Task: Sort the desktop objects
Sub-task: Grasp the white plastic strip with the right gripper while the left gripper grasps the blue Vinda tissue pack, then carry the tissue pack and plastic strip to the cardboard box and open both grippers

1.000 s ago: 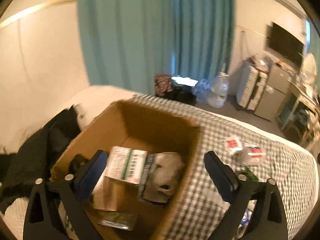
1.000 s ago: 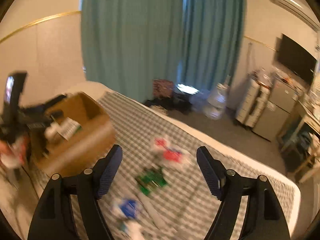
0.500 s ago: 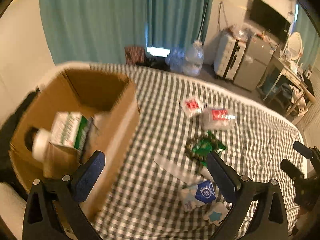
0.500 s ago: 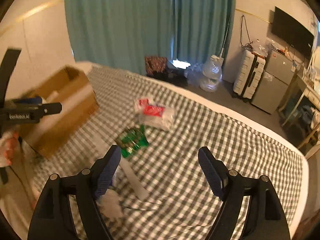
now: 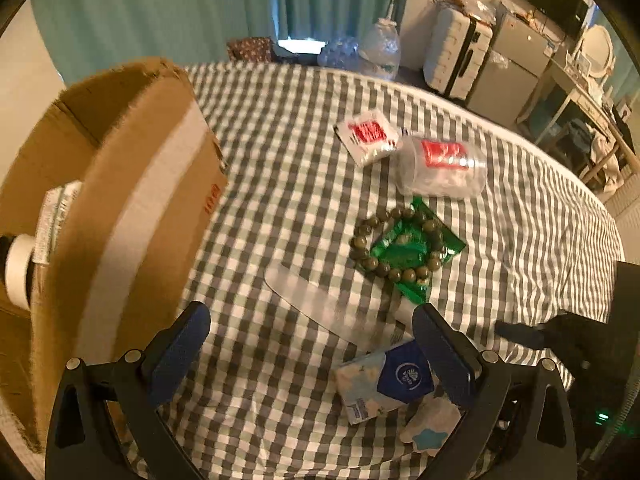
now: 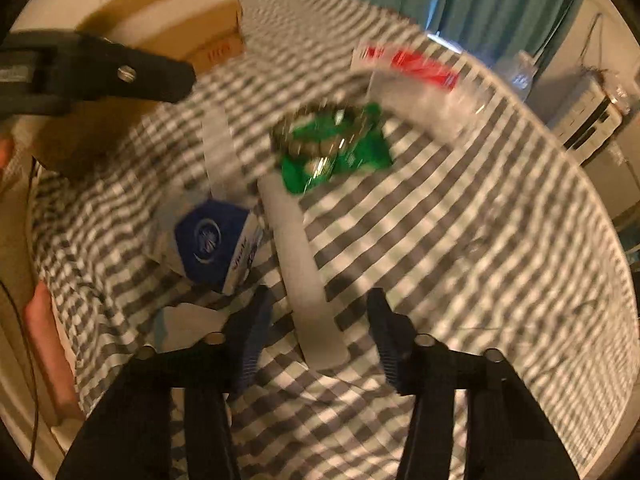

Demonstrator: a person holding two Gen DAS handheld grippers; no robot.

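Loose items lie on a checked cloth: a bead bracelet on a green packet, a white flat strip, a blue-and-white tissue pack, a red-labelled sachet and a clear red-labelled cup on its side. My left gripper is open and empty above the strip. My right gripper is open, low over the near end of the white strip, with the tissue pack to its left and the green packet beyond.
A cardboard box holding sorted items stands at the left; it also shows in the right wrist view. A suitcase and water bottles stand on the floor behind. The cloth's right edge drops off.
My left gripper swung right from over the box to above the loose items. My right gripper dropped low and forward towards the white strip.
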